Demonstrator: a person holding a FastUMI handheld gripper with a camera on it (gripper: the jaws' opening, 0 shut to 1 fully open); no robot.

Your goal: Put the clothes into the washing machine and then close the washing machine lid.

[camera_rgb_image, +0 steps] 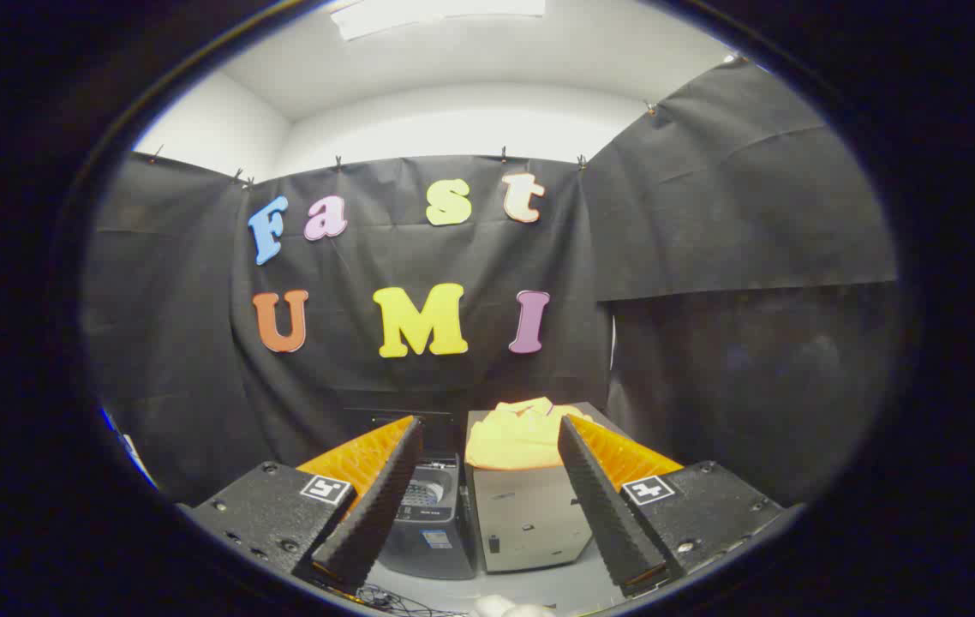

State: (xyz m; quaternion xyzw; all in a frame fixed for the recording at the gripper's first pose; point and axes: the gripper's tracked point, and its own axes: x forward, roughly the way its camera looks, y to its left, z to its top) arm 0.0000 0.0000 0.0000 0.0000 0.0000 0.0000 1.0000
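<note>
Your gripper [487, 428] is held up off the floor with its two ribbed fingers spread wide apart, and nothing sits between them; they grip no object. The left finger [372, 506] and the right finger [607, 506] angle outward from each other toward you, and each is backed by a dark block carrying a small square black-and-white marker.

Beyond the fingers, in the gap between them, you are looking at two appliances standing side by side against the black cloth wall [710, 257] of the booth. On the left is the small dark-grey washing machine [432, 531], whose lid [415, 420] stands raised at the back so that the top opening with its perforated drum shows just past the tip of the left finger. Just to the right of it, touching or nearly so, stands a light-grey boxy cabinet [526, 523] with a flat front.

The clothes, a folded yellow garment [517, 437], lie on top of that grey cabinet, draped a little over its near top edge. The garment is far of your fingertips and closer to the right finger than to the left, and it is well apart from both.

On the pale floor [556, 587] near you, a tangle of thin dark cable [389, 600] lies below the left finger, and a small whitish object [509, 607], too cut off to identify, sits between the finger bases.
</note>
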